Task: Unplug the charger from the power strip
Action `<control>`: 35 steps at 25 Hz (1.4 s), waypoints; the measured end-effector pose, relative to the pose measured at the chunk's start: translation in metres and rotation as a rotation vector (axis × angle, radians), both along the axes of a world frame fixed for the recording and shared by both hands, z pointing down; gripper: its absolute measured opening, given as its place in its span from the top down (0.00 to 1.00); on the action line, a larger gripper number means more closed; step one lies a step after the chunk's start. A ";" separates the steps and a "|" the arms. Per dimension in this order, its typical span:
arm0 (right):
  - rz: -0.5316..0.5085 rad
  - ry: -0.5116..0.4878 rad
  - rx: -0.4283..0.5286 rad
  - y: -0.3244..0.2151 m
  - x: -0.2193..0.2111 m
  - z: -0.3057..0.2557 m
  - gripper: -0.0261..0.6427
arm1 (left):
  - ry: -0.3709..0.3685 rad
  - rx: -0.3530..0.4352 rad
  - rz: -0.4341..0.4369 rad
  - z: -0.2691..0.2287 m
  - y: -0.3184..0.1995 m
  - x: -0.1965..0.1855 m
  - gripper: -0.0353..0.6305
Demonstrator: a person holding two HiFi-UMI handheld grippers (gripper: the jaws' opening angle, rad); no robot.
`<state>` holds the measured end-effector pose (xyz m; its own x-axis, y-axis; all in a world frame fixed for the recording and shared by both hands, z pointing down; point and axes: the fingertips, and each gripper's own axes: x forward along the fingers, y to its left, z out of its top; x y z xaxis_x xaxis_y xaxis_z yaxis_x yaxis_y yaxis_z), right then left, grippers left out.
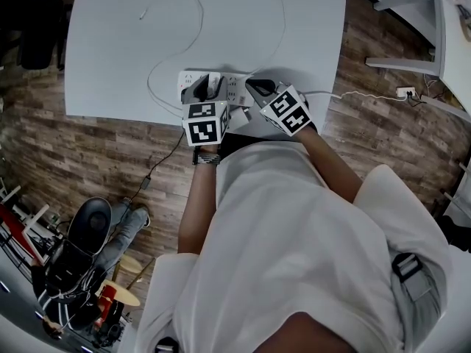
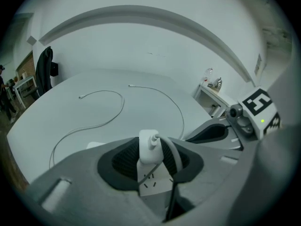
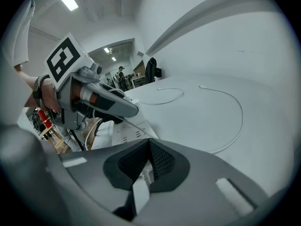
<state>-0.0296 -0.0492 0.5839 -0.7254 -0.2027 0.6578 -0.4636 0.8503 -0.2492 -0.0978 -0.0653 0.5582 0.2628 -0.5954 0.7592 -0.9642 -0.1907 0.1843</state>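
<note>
A white power strip lies near the front edge of the white table. A white charger stands plugged into the strip, its thin white cable curving away over the table. My left gripper is shut on the charger, one dark pad on each side of it. In the head view the left gripper sits over the strip's left part. My right gripper is shut, its tips down on the strip's right end. Its pads meet with the white strip showing below them.
A second loose white cable lies on the table's left half. The table's front edge runs just below the strip, above wood flooring. Another power strip lies on the floor at right beside white furniture. A person sits at lower left.
</note>
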 end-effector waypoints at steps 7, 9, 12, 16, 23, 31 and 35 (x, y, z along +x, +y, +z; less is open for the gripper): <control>0.003 0.002 0.004 0.001 0.000 0.002 0.96 | -0.114 0.020 0.021 0.002 0.002 0.000 0.73; 0.003 0.006 0.004 0.002 0.000 0.002 0.96 | -0.112 0.017 0.024 0.001 0.003 0.001 0.73; 0.004 0.007 0.004 0.001 0.004 0.002 0.96 | -0.090 0.015 0.014 0.001 0.003 0.004 0.73; 0.001 0.006 0.000 0.001 0.006 0.003 0.96 | -0.010 0.031 -0.025 0.000 0.002 0.004 0.73; 0.007 -0.009 0.004 0.000 0.003 0.000 0.96 | 0.071 0.030 -0.061 -0.003 0.001 0.000 0.73; 0.005 -0.007 0.000 -0.001 0.002 -0.001 0.96 | -0.034 0.063 -0.054 -0.005 0.000 0.000 0.74; 0.007 -0.007 -0.004 -0.001 0.002 -0.001 0.96 | -0.117 0.068 0.004 -0.005 0.000 0.002 0.74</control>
<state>-0.0272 -0.0500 0.5828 -0.7288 -0.2052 0.6533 -0.4676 0.8461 -0.2559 -0.0956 -0.0649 0.5531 0.1770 -0.6453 0.7431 -0.9776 -0.2028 0.0568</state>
